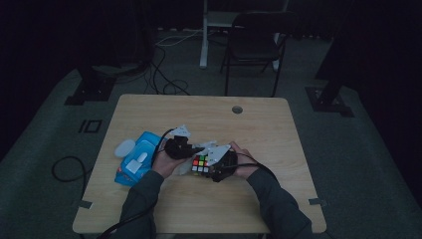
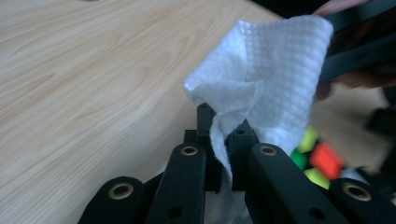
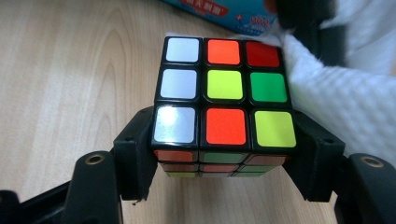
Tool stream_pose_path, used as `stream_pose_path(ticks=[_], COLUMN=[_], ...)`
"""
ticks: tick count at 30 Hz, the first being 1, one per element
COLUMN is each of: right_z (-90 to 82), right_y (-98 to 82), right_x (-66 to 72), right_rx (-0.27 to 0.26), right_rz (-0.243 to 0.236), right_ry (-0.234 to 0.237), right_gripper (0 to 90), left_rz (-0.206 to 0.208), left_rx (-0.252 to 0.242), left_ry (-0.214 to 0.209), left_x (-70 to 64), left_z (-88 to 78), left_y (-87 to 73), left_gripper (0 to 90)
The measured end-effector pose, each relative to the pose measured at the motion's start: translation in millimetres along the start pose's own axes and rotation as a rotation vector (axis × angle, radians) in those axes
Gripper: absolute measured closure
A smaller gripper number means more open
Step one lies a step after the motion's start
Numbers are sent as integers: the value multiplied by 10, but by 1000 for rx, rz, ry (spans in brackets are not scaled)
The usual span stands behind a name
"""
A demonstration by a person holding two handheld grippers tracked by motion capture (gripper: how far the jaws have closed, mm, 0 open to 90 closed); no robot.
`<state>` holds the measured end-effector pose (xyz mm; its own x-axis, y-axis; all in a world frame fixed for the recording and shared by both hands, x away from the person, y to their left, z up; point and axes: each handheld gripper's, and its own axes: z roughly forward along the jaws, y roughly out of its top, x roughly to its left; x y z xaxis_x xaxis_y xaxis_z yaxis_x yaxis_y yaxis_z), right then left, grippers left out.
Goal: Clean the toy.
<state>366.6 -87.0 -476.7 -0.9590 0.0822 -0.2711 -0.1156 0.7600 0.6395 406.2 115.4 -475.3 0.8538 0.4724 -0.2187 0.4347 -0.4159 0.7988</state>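
At table centre: right gripper [image 3: 224, 154] clamps puzzle cube [image 3: 224, 98] steady; left gripper [image 2: 223, 140], at its nine o'clock, pinches wipe [image 2: 266, 70] against cube, likely for cleaning.

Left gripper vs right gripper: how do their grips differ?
The left gripper pinches a thin, limp white wipe with its jaws nearly together; the right gripper clamps a rigid puzzle cube with its jaws spread across the cube's width. The wipe crumples above the left jaws; the cube sits square between the right ones. Both are shut on their load.
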Motion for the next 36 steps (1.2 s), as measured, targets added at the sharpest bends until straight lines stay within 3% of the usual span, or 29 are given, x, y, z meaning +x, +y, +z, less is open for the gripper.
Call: stream_pose_path(ticks=[5, 8, 21, 26, 36], right_z=[19, -22, -81, -136, -238], right_y=[-12, 1, -15, -59, -96], right_x=[-4, 4, -24, -66, -145], right_rx=[8, 0, -21, -27, -69], right_rz=[7, 2, 10, 46, 115], right_ry=[-4, -9, -21, -49, -82], right_gripper=[343, 343, 343, 343, 343], left_rz=[18, -7, -36, -61, -30], left_rx=[5, 7, 24, 0, 37], left_ry=[4, 18, 37, 45, 66], left_x=[-42, 23, 113, 152, 80], left_z=[4, -1, -3, -79, -32], left_y=[29, -16, -132, -199, -242], left_gripper=[885, 885, 886, 886, 885])
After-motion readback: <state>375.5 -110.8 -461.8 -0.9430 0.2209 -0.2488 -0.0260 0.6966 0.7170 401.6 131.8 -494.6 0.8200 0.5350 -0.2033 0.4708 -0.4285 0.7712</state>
